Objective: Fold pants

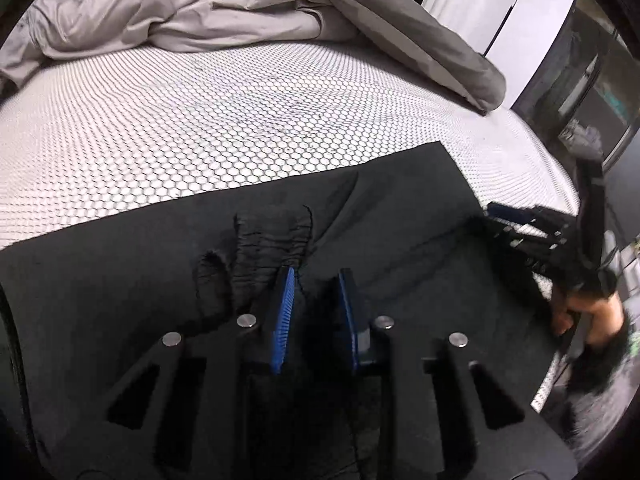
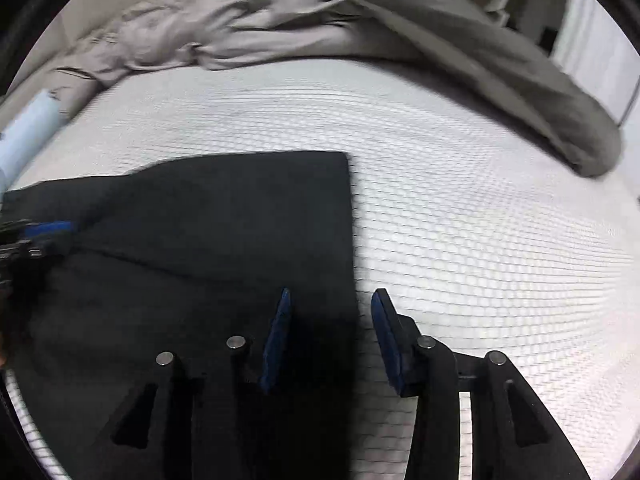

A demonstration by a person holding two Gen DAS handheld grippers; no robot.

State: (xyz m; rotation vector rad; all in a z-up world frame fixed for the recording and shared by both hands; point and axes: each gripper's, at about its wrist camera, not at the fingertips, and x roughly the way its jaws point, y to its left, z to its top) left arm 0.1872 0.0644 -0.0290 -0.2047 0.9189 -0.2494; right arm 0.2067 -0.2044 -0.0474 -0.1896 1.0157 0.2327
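The left gripper (image 1: 316,276) points steeply down at the black pants (image 1: 140,264), which lie spread flat on the near part of a bed with a white honeycomb-pattern mattress (image 1: 200,120). Its two blue-padded fingers (image 1: 285,312) stand narrow, with dark cloth bunched up between them — a gathered, elastic-looking part of the pants rises just to their left. Whether the pads really press on the cloth I cannot tell, because everything there is black on black.

The right gripper (image 2: 330,300) also tilts down, over the right edge of the same pants (image 2: 220,220). Its two fingers are released and stand apart: the left finger (image 2: 278,340) is over the black cloth, the right one over the bare mattress (image 2: 480,220), and the edge of the pants runs between them without being pinched. This view is somewhat blurred.

In the left wrist view, the right gripper (image 1: 516,224) appears at the far right side, with a hand (image 1: 580,312) holding its handle.

There is one pair of pants, with one square corner pointing toward the middle of the bed. Behind it, at the far side of the mattress, lies one crumpled grey duvet (image 1: 180,12), with a darker grey fold (image 1: 420,40) of it reaching to the right.
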